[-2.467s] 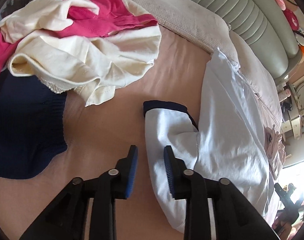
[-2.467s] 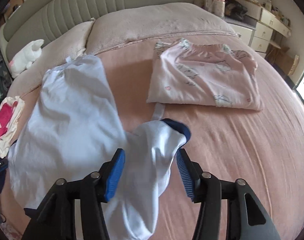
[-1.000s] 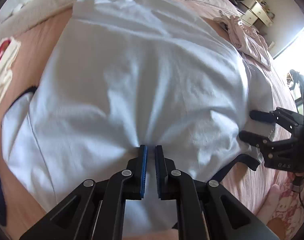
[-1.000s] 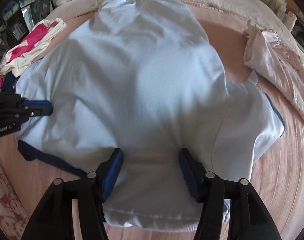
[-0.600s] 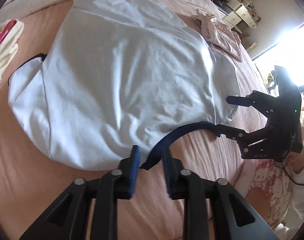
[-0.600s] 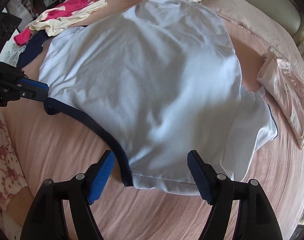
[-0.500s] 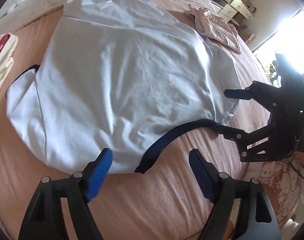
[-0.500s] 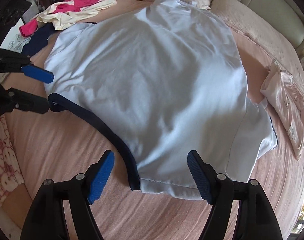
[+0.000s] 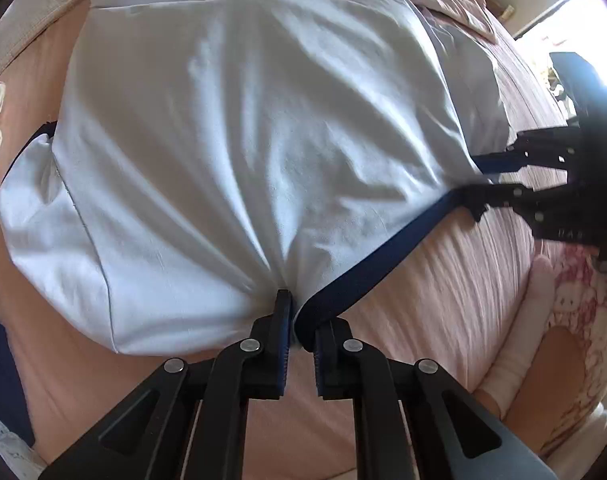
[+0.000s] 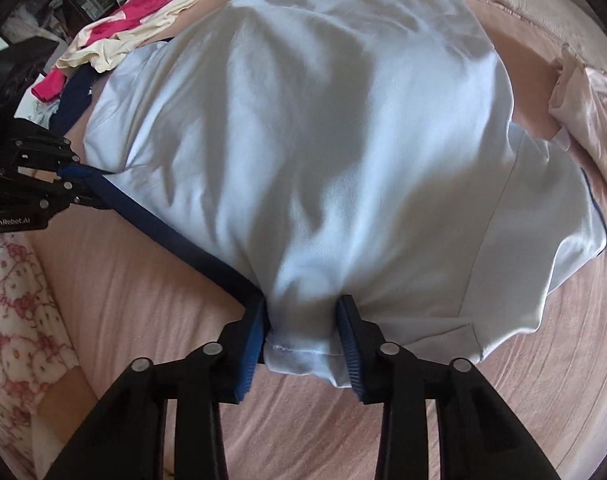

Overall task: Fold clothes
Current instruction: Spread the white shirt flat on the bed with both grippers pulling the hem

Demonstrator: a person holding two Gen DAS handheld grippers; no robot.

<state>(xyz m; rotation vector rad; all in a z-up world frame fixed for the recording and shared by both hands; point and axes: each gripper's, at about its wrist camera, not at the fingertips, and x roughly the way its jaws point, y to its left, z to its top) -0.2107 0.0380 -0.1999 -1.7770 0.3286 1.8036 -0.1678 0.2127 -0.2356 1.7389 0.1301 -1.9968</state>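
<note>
— Shirt first: where does it lie against your two claws?

— Your white shirt (image 9: pixel 243 140) is spread flat over the pink bedsheet (image 9: pixel 443 280), body stretching away from both claws toward the pillows. Its near edge, with the navy band (image 9: pixel 367 264), runs between your two hands.

— And your left gripper (image 9: pixel 299 320)?

— Jaws have just closed, nearly all the way. White fabric is gathered into a pinch right at the tips, with the navy band's end curling in between them. You have hold of the hem there.

— Your right gripper (image 10: pixel 303 332)?

— Its jaws have just been closing too, though they stand wider apart. A thick bunch of the white hem fills the gap, both blue pads (image 10: pixel 349 344) pressing on it, and the stitched edge hangs just below the tips. The navy band starts at its left pad and stretches off to your other claw.

— Anything else near?

— Pink and cream clothes pile (image 10: pixel 135 24) lies beyond the shirt's far left corner; a folded pale pink garment (image 10: pixel 583 104) sits just beside the right sleeve (image 10: pixel 543 248).
</note>
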